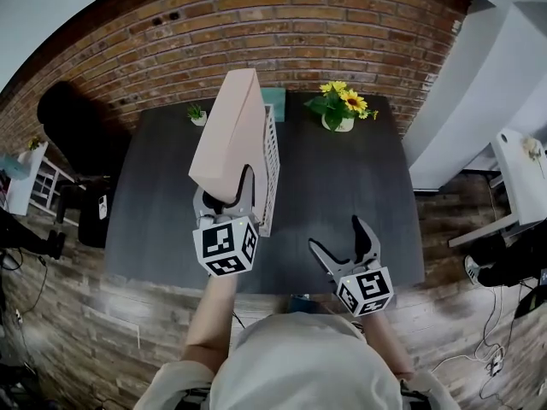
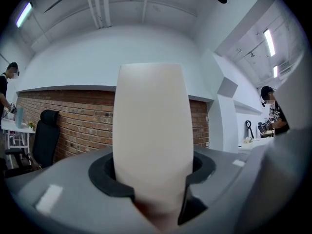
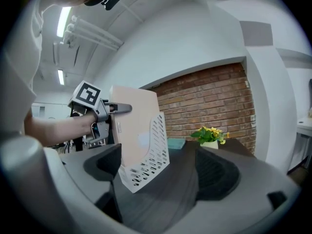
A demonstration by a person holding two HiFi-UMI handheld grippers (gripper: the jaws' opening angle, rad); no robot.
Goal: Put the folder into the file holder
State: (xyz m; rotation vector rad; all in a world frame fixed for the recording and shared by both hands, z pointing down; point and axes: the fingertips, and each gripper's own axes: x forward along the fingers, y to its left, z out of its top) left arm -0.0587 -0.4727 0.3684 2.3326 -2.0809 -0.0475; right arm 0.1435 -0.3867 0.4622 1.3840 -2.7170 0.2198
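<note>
First: pale pink thick cardboard folder [image 1: 231, 131]. Tall, plain-faced, standing upright on edge. Broad near edge clamped low down between left tongs [image 1: 226, 190]. Lower part down inside white perforated file holder [image 1: 271, 165], behind slotted side wall. Contact with holder floor not visible. Top well above holder rim.

Second: holder upright on dark counter [image 1: 342, 195], near middle. Sloped side wall with rows of slots, low front lip, open end toward near side.

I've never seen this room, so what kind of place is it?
Probably an office: a dark desk with a white file holder and a peach folder, and a black office chair by the brick wall.
</note>
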